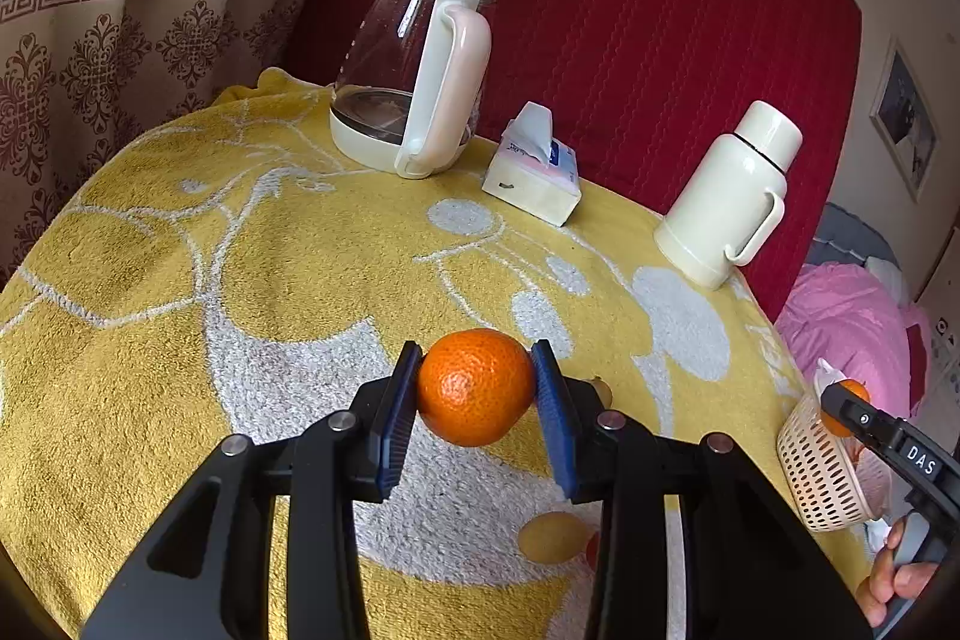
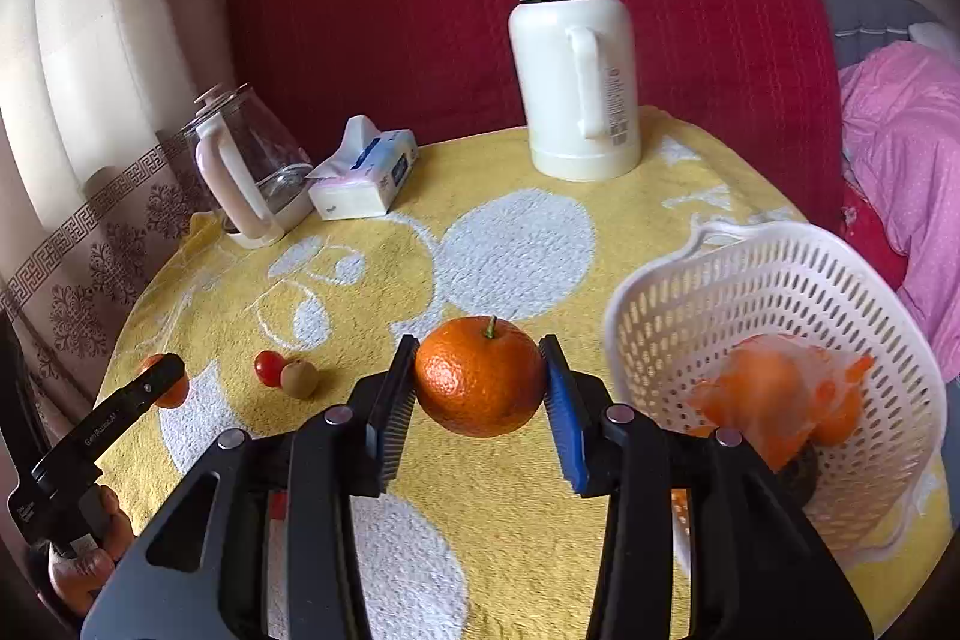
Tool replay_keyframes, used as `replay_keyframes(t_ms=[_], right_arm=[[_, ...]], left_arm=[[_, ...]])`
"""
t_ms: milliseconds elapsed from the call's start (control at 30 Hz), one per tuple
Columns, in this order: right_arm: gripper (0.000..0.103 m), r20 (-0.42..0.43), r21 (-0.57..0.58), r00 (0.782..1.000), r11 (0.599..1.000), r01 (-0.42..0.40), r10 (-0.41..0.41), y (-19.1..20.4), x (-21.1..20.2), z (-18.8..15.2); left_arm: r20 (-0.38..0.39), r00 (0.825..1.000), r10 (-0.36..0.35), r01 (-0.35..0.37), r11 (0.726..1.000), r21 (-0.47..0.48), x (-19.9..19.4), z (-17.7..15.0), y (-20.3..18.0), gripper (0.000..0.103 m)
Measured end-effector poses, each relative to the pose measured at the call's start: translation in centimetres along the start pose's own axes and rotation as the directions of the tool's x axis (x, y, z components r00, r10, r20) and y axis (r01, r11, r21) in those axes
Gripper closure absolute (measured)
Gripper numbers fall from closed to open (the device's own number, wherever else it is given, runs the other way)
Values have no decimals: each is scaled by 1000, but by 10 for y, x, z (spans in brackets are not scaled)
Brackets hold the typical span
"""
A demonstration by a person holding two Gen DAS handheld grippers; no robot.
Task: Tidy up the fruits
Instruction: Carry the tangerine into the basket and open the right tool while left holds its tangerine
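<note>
My left gripper (image 1: 475, 388) is shut on an orange mandarin (image 1: 474, 385), held above the yellow towel. My right gripper (image 2: 480, 379) is shut on a second mandarin (image 2: 480, 376) with a green stem, just left of the white perforated basket (image 2: 654, 304). Inside the basket lies a clear bag of orange fruit (image 2: 774, 400). A red cherry tomato (image 2: 269, 367) and a brown kiwi (image 2: 299, 379) sit touching on the towel at the left. In the right wrist view the left gripper (image 2: 162, 379) shows at the far left with its mandarin. The left wrist view shows the basket (image 1: 810, 460) and right gripper (image 1: 840, 409) at the right edge.
A glass kettle (image 1: 414, 70), a tissue box (image 1: 534, 172) and a cream thermos (image 2: 573, 58) stand along the table's far side against a red backdrop. A yellowish fruit (image 1: 552, 535) lies below my left gripper. Pink bedding (image 2: 900, 172) is beyond the right edge.
</note>
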State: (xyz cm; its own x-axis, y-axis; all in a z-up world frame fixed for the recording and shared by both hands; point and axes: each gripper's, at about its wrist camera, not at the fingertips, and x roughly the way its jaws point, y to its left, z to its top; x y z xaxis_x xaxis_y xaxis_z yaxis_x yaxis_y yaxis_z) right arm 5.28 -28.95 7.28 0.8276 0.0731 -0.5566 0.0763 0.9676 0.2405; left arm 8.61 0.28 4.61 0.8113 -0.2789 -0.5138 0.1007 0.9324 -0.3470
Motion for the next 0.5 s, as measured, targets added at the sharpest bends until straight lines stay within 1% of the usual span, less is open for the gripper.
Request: replay_keyframes(t_ms=[233,500], right_arm=[[61,31,56,998,997,51,-53,-33,-15,6],[61,36,76,995,993,95,-98,-52,-15,13]], left_arm=[[-3,1000,-3,3,1000,18,1,-1,-5,65],[-3,1000,-13,13,999,35,1,-3,-10,65]])
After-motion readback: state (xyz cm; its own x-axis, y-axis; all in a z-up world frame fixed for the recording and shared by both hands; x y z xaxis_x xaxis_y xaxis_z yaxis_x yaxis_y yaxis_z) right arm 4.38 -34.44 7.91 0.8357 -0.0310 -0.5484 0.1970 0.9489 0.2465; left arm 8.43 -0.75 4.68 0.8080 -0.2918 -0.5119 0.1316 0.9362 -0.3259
